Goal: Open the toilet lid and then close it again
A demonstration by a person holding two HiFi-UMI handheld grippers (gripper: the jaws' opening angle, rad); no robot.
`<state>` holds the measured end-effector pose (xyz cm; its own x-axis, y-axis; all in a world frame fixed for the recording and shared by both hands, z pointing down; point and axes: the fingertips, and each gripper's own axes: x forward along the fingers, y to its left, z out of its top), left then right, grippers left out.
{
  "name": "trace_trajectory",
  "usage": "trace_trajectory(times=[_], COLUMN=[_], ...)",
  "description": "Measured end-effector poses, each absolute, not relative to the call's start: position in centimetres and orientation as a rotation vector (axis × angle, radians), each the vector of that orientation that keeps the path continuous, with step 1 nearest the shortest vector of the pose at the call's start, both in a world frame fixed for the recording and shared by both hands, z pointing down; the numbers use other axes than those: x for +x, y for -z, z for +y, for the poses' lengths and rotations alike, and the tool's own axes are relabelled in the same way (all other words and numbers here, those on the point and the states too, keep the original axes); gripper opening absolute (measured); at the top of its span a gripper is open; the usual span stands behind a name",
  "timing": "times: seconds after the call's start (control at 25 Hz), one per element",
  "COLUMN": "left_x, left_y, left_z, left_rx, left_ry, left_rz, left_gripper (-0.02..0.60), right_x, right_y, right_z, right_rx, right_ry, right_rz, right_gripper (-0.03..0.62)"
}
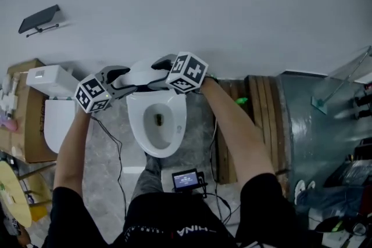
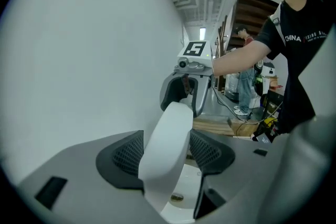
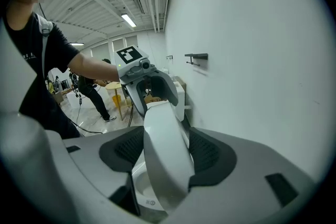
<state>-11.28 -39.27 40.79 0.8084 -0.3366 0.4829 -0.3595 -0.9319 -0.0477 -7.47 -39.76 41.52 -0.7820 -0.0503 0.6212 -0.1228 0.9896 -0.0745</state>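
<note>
The white toilet [image 1: 157, 125] stands against the wall with its bowl exposed. Its lid [image 1: 141, 74] is raised, close to upright. My left gripper [image 1: 127, 79] grips the lid's left edge and my right gripper [image 1: 157, 72] grips its right edge. In the left gripper view the lid's rim [image 2: 170, 134] runs between the black pads [image 2: 126, 155], which press on both of its faces, with the right gripper [image 2: 185, 89] opposite. In the right gripper view the lid [image 3: 163, 144] sits the same way between the pads [image 3: 207, 152], and the bowl [image 3: 144, 189] shows below.
A second white toilet [image 1: 55, 107] and cardboard boxes [image 1: 26, 125] stand at the left. Wooden planks [image 1: 258, 107] lie to the right. A small device with a lit screen [image 1: 186, 179] and cables lie on the floor before the bowl. A black shelf [image 1: 39, 18] hangs on the wall.
</note>
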Motion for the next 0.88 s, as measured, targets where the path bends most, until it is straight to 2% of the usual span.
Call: trace_trajectory(times=[0.56,0.88], left_x=[-11.4,-11.7], left_y=[-38.1,-37.4], left_z=[-48.7,-53.2], left_rx=[2.836,2.794], left_ry=[-0.575,-0.51], left_rz=[-0.34,-0.37], left_gripper=[0.278,0.278], right_x=[-8.0,-8.3], right_y=[-38.5,-37.6], right_z=[-49.2,-53.7], right_rx=[0.202,0.209], right_ry=[-0.276,-0.298], right_rz=[-2.487,-2.535], right_gripper=[0.273,0.273])
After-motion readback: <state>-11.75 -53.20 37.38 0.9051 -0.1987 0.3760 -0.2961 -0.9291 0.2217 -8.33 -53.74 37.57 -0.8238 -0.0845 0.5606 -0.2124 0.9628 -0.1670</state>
